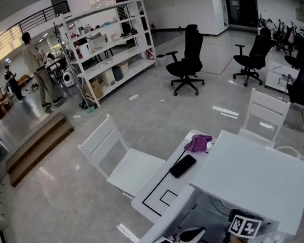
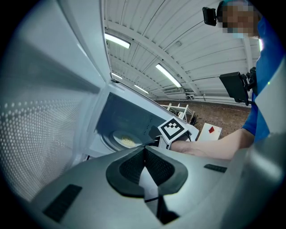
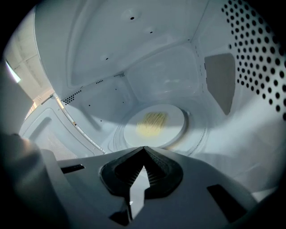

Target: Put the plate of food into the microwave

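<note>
Two sets of fingers [image 3: 157, 172] are shut, empty: left gripper [image 2: 144, 148] by the door [image 2: 40, 116], right gripper [image 3: 144, 148] inside the microwave [image 3: 156, 53]. The plate [image 3: 154, 125] of yellow food sits flat on the turntable [image 3: 197, 137]. It looks stiff, light and breakable; its bare rim seems the place to pinch.

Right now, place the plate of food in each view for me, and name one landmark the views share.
Head view: not visible; the microwave is lower right, the right gripper's marker cube at its mouth.
Left gripper view: plate of food left of centre, deep in the cavity.
Right gripper view: centre, on the cavity floor, just above the jaws.
Shared landmark: the microwave cavity.
</note>
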Demonstrator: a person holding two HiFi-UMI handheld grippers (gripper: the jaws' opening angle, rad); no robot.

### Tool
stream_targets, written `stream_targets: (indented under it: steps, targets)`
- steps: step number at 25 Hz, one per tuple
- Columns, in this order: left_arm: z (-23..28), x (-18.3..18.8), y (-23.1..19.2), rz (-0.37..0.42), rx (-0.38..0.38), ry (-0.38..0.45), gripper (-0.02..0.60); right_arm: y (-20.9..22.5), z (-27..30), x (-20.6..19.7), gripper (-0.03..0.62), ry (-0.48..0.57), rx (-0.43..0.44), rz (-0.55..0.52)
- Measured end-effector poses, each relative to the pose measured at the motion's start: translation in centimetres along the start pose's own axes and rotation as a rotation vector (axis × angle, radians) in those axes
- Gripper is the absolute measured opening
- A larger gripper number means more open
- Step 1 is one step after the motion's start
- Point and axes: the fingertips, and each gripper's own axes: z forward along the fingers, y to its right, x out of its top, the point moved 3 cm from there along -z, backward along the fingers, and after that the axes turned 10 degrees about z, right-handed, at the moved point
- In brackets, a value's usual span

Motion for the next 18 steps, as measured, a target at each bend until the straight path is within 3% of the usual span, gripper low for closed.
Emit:
stream_targets:
  steps: [18]
  targets:
    - [-0.7,-0.2,0.8,0.011,0.001,0.006,0.003,-0.6,-1.8,-1.5,0.000,0.043,0.044,0.013]
